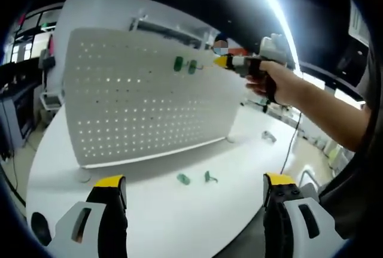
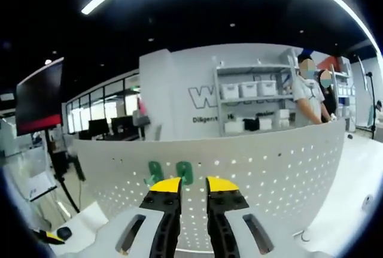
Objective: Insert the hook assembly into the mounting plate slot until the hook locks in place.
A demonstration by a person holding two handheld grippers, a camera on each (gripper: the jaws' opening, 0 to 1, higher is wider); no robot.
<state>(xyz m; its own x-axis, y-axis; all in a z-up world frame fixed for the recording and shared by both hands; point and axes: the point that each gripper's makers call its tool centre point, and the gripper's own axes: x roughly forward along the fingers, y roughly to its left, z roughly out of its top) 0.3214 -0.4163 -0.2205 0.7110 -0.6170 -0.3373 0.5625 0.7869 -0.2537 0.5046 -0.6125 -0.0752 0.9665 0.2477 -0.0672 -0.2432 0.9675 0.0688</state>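
On the white tabletop (image 1: 179, 210) stands an upright white pegboard, the mounting plate (image 1: 143, 96), dotted with holes. Two green hooks (image 1: 185, 64) already hang side by side near its top edge. In the left gripper view I see my right tongs (image 1: 224, 61) raised against the plate just right of those hooks, held by my hand (image 1: 272, 81); something small and pale sits at their tip, but I cannot tell whether it is a hook. In the right gripper view those tongs (image 2: 192, 183) are nearly closed, yellow tips just below the two green hooks (image 2: 169, 172). My left tongs (image 1: 194, 183) are spread wide and hold nothing, hovering low over the tabletop. Two more green hooks (image 1: 196, 178) lie loose on the tabletop in front of the plate. I judge the task partly done: two are seated, at least two remain. Whether the hung hooks are locked is too small to make out.
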